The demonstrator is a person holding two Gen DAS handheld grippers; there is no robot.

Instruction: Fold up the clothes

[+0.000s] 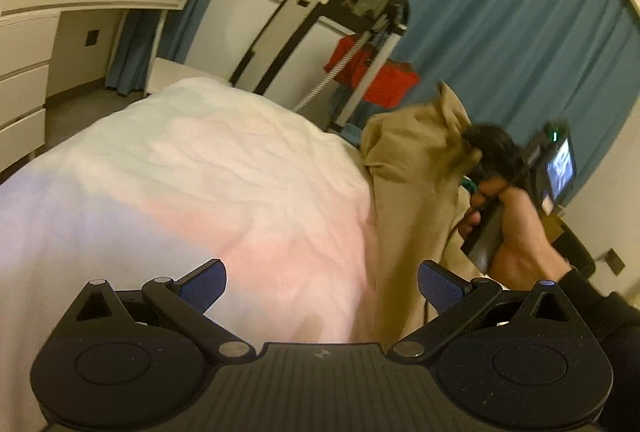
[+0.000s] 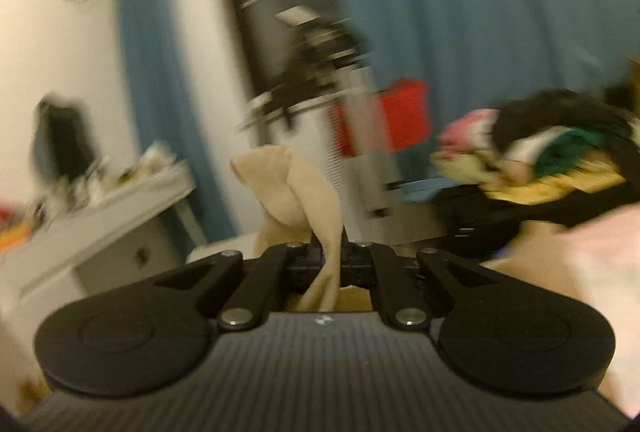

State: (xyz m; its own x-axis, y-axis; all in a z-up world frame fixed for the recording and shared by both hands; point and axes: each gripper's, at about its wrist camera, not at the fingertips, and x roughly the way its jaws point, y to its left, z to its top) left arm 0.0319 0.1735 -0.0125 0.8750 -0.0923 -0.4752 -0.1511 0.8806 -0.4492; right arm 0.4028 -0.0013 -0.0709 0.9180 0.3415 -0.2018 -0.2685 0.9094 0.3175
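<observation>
- The tan garment (image 1: 416, 168) hangs in the air over the right side of the bed, bunched at the top and trailing down past the bed's edge.
- In the right wrist view the same tan garment (image 2: 296, 192) rises in a crumpled fold just ahead of the fingers and runs down between them.
- The right claw (image 2: 329, 252) is closed tight on that cloth, with a strip of it pinched in the narrow gap.
- In the left wrist view the person's right hand (image 1: 512, 232) grips the handle of that claw beside the hanging cloth.
- The left claw (image 1: 322, 282) is spread wide and has hold of nothing; its blue pads (image 1: 204, 286) sit above the white bed (image 1: 180, 184).
- A pile of mixed clothes (image 2: 536, 156) lies to the right, blurred.
- A red item (image 1: 372, 72) hangs on a rack beyond the bed, before blue curtains (image 1: 512, 32).
- A white dresser (image 1: 48, 32) stands to the left, its top cluttered.
</observation>
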